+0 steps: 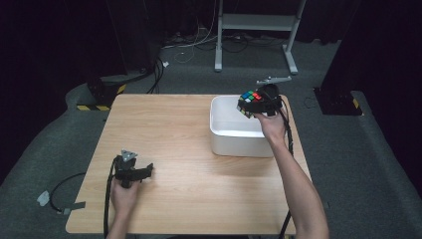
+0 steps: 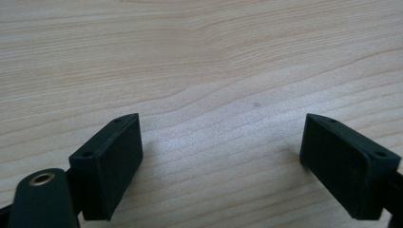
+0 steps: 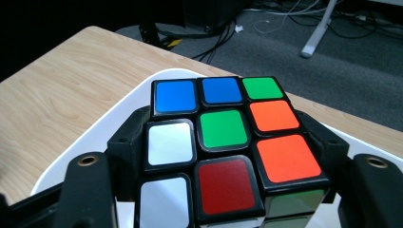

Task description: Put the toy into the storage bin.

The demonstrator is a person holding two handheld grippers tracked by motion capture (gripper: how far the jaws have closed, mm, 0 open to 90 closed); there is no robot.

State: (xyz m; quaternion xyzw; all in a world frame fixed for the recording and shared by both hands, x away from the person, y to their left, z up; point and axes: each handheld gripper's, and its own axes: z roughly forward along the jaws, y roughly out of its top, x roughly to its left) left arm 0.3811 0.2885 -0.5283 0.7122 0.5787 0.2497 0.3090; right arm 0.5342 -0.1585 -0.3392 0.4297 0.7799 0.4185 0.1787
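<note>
Dark curtains and a grey carpeted floor surround a light wooden bench (image 1: 189, 149), and the one landmark on it is a white bin (image 1: 239, 134) standing toward its far right part. Over the far right corner of that bin, raised clear of its rim, the right gripper (image 1: 256, 104) is clenched on a scrambled puzzle cube (image 1: 249, 101); in the right gripper view the two black jaws press the cube's (image 3: 223, 152) opposite sides, with blue, green, orange, white and red tiles facing up and the bin's white rim (image 3: 121, 102) just below and behind it. The cube is held level and squarely above the bin's opening — a carry that looks meant to end with it let go inside the bin, so the drop would be short and it would not bounce out. Well to the near left of the bin, the left gripper (image 1: 144, 172) rests low on the bench with its jaws spread wide and nothing between them; the left gripper view shows bare wood grain (image 2: 204, 71) between the two pads. It seems parked there simply to stay out of the way — the work is one-handed.
</note>
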